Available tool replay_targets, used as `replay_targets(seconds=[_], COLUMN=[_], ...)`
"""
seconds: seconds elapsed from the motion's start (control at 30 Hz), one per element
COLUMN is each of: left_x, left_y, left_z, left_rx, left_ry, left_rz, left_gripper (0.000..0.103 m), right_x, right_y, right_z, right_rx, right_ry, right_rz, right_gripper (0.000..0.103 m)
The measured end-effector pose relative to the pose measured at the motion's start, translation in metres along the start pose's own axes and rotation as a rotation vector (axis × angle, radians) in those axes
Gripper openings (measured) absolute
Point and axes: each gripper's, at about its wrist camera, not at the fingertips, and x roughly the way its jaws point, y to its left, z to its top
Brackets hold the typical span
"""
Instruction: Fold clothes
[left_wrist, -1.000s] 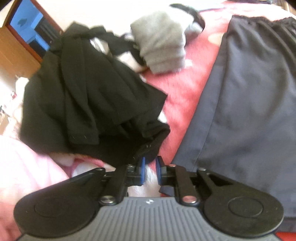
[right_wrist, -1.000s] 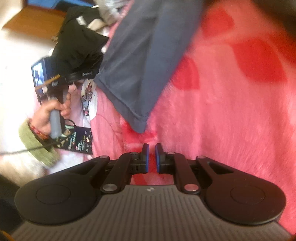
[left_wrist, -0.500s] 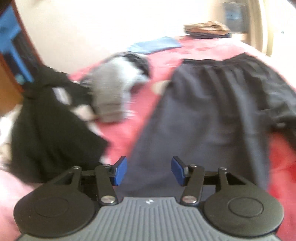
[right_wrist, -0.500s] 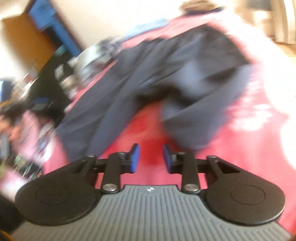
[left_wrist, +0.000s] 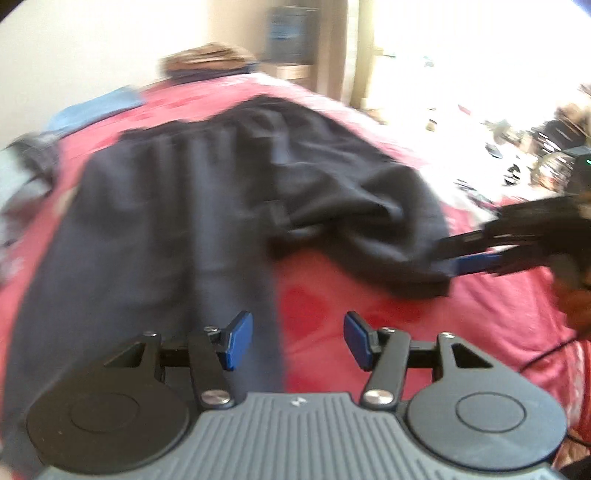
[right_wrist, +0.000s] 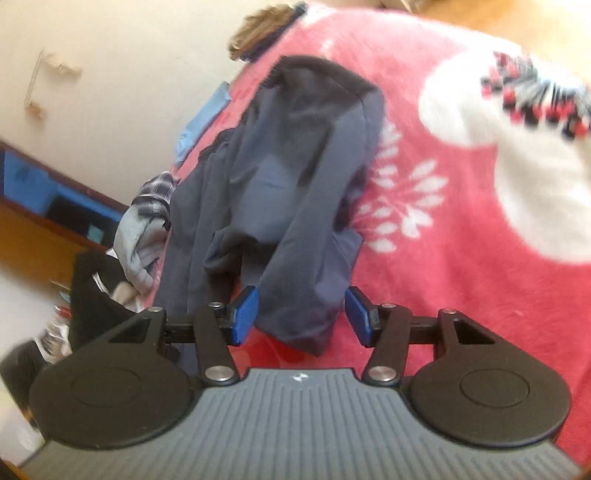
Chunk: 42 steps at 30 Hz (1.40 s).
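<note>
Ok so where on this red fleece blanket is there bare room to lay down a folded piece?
Bare room lies on the red fleece blanket beside the dark navy trousers, out over its white flower print. A smaller bare patch sits between the trouser legs, ahead of the left gripper. The far side is crowded: a crumpled grey plaid garment and a black cloth heap.

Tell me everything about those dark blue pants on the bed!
The dark blue pants look like thin, smooth cloth with a gathered waistband at the far end. They lie on a fuzzy red blanket. One leg stretches out flat and straight; the other is bunched and folded over itself. That crumpled leg's end sits between the opening jaws of the right gripper, whose pads do not press it. The left gripper hovers open by the straight leg's edge.
</note>
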Motion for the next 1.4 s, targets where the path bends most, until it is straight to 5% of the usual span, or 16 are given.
replay_targets(seconds=[0.03,0.07,0.1,0.23,0.43,0.5,0.53,0.6,0.8,1.13,1.23,1.3,1.4], left_x=[0.005,0.009,0.013,0.025,0.05,0.056,0.06,0.066,0.082,0.1,0.101,0.1,0.099], left_y=[-0.008,-0.015,-0.022,-0.036,-0.042,-0.042,-0.041,-0.039,-0.032,-0.031,-0.028,-0.025,-0.017], left_z=[0.001,0.002,0.003,0.011,0.032,0.036,0.038,0.041,0.051,0.049,0.043,0.041,0.039], left_rx=[0.03,0.057,0.082,0.131,0.129,0.115,0.108,0.094,0.072,0.087,0.097,0.088,0.057], left_ry=[0.0,-0.002,-0.005,-0.022,-0.052,-0.054,-0.054,-0.054,-0.081,-0.078,-0.068,-0.061,-0.051], left_rz=[-0.017,-0.028,-0.036,-0.06,-0.025,-0.01,-0.003,0.011,0.025,0.061,0.081,0.093,0.104], left_gripper=[0.056,0.056,0.056,0.056,0.056,0.056,0.056,0.056,0.055,0.055,0.055,0.055,0.055], right_x=[0.006,0.012,0.013,0.009,0.041,0.058,0.063,0.069,0.047,0.056,0.073,0.08,0.068], right_y=[-0.002,-0.003,-0.001,0.022,0.03,0.02,0.012,-0.002,-0.014,0.05,0.061,0.066,0.072], right_z=[0.002,0.004,0.007,0.042,0.128,0.144,0.147,0.149,0.124,0.084,0.076,0.072,0.072], right_rx=[0.01,0.019,0.016,-0.009,0.031,0.073,0.103,0.158,0.135,-0.322,-0.383,-0.413,-0.413], right_ry=[0.027,0.051,0.058,0.006,-0.034,-0.027,-0.036,-0.059,-0.12,-0.017,0.018,0.032,0.004], right_rz=[-0.002,-0.006,0.01,0.154,0.193,0.151,0.138,0.125,0.184,0.102,0.068,0.046,0.057], right_gripper=[0.041,0.013,0.005,0.004,0.008,0.016,0.031,0.046,0.047,0.047,0.04,0.006,0.001])
